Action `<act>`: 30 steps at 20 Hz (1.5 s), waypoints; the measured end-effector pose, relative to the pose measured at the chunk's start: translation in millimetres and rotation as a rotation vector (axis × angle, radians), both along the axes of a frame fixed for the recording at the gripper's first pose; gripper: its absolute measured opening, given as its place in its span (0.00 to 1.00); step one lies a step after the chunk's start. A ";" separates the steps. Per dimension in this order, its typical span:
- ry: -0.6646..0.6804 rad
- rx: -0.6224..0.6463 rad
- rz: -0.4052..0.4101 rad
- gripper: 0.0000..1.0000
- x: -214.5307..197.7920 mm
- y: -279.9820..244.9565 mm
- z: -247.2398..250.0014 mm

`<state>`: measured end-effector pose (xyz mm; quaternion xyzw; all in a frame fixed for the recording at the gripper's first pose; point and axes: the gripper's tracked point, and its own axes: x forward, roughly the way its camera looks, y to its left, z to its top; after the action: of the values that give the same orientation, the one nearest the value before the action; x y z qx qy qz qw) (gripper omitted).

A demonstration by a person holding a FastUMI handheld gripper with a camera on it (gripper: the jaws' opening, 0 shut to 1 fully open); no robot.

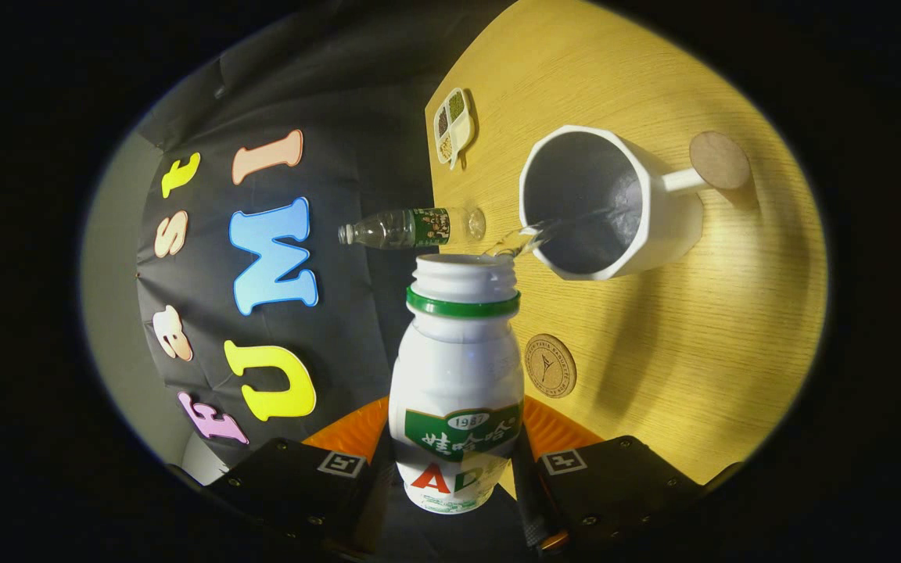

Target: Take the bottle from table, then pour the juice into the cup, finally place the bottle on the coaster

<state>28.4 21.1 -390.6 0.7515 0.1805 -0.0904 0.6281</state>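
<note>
My gripper (pixel 454 461) is shut on a white bottle (pixel 458 375) with a green neck ring and green label, its two fingers pressing its sides. The view is rolled, so the wooden table (pixel 693 328) stands sideways. The bottle's open mouth points at the white cup (pixel 599 203), and a thin clear stream (pixel 529 238) runs from the mouth over the cup's rim into its dark inside. A round brown coaster (pixel 550 365) with a printed emblem lies on the table just beside the bottle's shoulder.
A clear plastic water bottle (pixel 411 227) with a dark label stands on the table near its edge. A small divided dish (pixel 453 127) with seeds sits farther along that edge. A plain round cork disc (pixel 719 159) lies behind the cup's handle.
</note>
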 end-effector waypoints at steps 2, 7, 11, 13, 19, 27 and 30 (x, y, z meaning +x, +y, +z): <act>-0.002 0.007 -0.014 0.67 -0.5 -2.2 2.9; 0.004 0.006 -0.020 0.67 -1.4 -1.2 3.4; 0.004 0.028 -0.036 0.67 -1.3 1.0 4.8; 0.002 0.033 -0.040 0.67 -2.0 0.8 5.4; 0.004 0.052 -0.062 0.67 -0.3 -0.8 5.4; 0.008 0.082 -0.082 0.67 7.5 3.3 6.5; 0.002 0.094 -0.097 0.67 10.4 2.4 8.7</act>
<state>38.8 23.5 -381.9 0.7879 0.1488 -0.1128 0.5868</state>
